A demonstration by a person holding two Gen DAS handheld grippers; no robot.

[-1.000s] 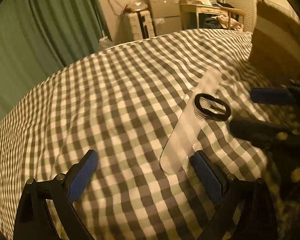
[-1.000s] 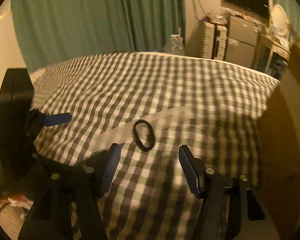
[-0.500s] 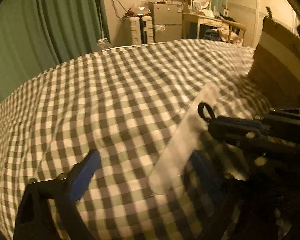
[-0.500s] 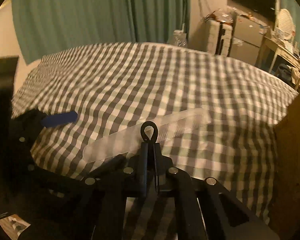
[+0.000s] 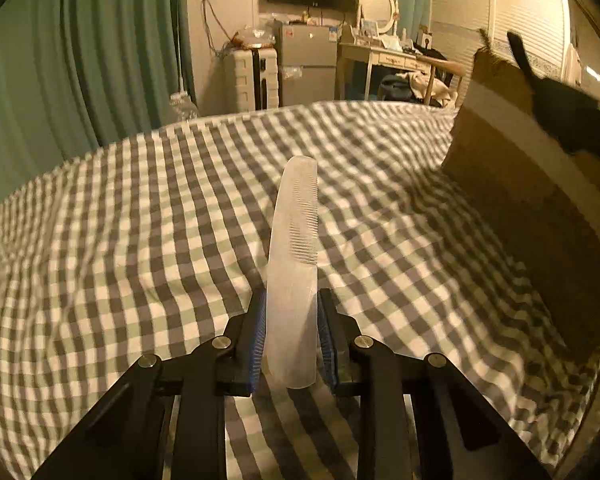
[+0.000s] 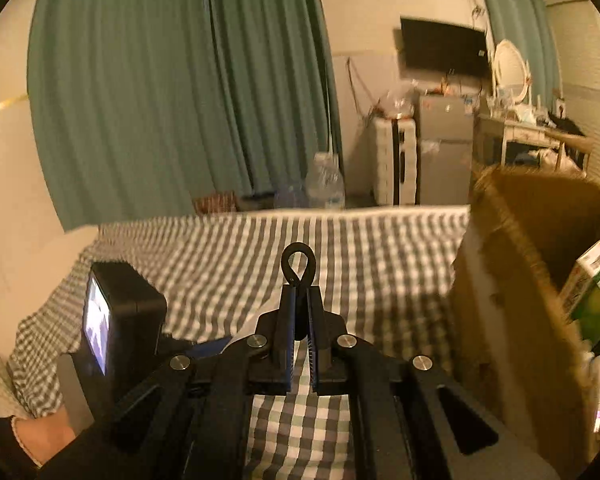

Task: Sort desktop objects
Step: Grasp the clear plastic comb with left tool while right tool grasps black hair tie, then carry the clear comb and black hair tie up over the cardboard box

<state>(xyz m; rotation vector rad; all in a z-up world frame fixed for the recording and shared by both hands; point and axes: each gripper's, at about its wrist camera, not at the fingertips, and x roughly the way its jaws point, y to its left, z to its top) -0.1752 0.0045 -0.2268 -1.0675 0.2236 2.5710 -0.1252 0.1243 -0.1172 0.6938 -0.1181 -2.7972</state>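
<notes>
My left gripper (image 5: pixel 291 300) is shut on a clear plastic comb (image 5: pixel 294 248), which sticks out forward above the checked cloth (image 5: pixel 140 240). My right gripper (image 6: pixel 299 294) is shut on a black hair tie (image 6: pixel 298 262), whose loop stands up past the fingertips. It is lifted above the cloth (image 6: pixel 260 248), left of the cardboard box (image 6: pixel 512 280). In the left wrist view the box (image 5: pixel 540 208) stands at the right, and the right gripper's dark tip (image 5: pixel 560 104) shows above it.
The box holds a green and white carton (image 6: pixel 592 292). The left gripper's camera body (image 6: pixel 120 320) sits low at the left in the right wrist view. Curtains, a small fridge and a dresser stand beyond the bed.
Left gripper closed on the comb and lifted it. Right gripper closed on the hair tie, lifted it off the comb and moved up toward the box.
</notes>
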